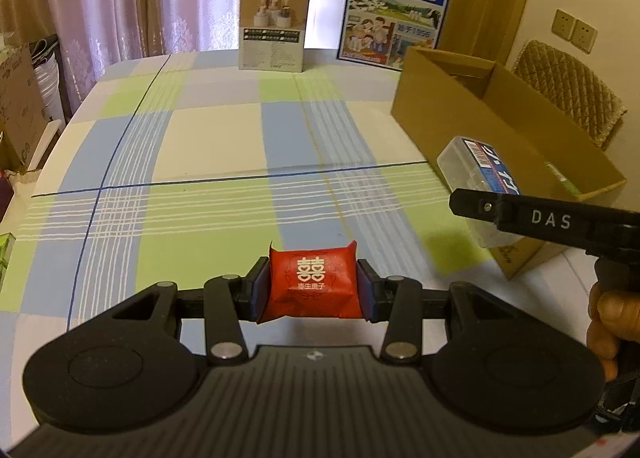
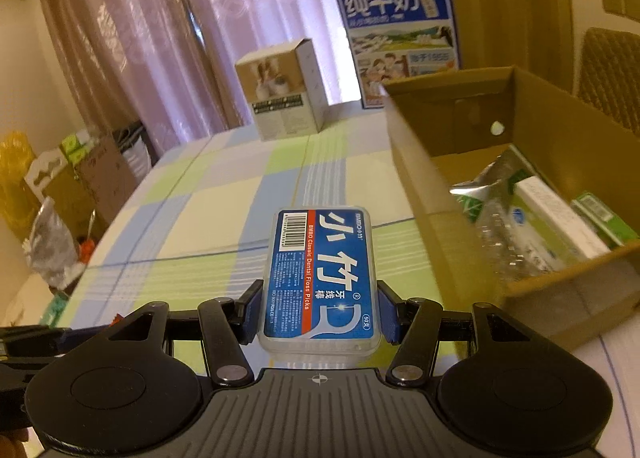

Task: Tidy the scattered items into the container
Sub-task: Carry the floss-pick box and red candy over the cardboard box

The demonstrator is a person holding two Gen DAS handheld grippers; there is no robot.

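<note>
My left gripper (image 1: 312, 290) is shut on a small red packet (image 1: 312, 284) with a white double-happiness sign, held above the checked tablecloth. My right gripper (image 2: 320, 306) is shut on a clear floss-pick box (image 2: 322, 278) with a blue label; its blue pads press both long sides. That box (image 1: 476, 166) and the right gripper's black finger (image 1: 532, 214) also show at the right of the left wrist view, beside the open cardboard box (image 1: 460, 118). The cardboard box (image 2: 560, 110) stands to the right of both grippers and holds several packets and boxes.
At the table's far edge stand a white product carton (image 1: 274, 28) and a blue milk carton (image 1: 394, 8). A padded chair (image 1: 572, 94) sits behind the cardboard box. Boxes and bags (image 2: 60, 198) crowd the floor left of the table. A hand (image 1: 608, 322) grips the right handle.
</note>
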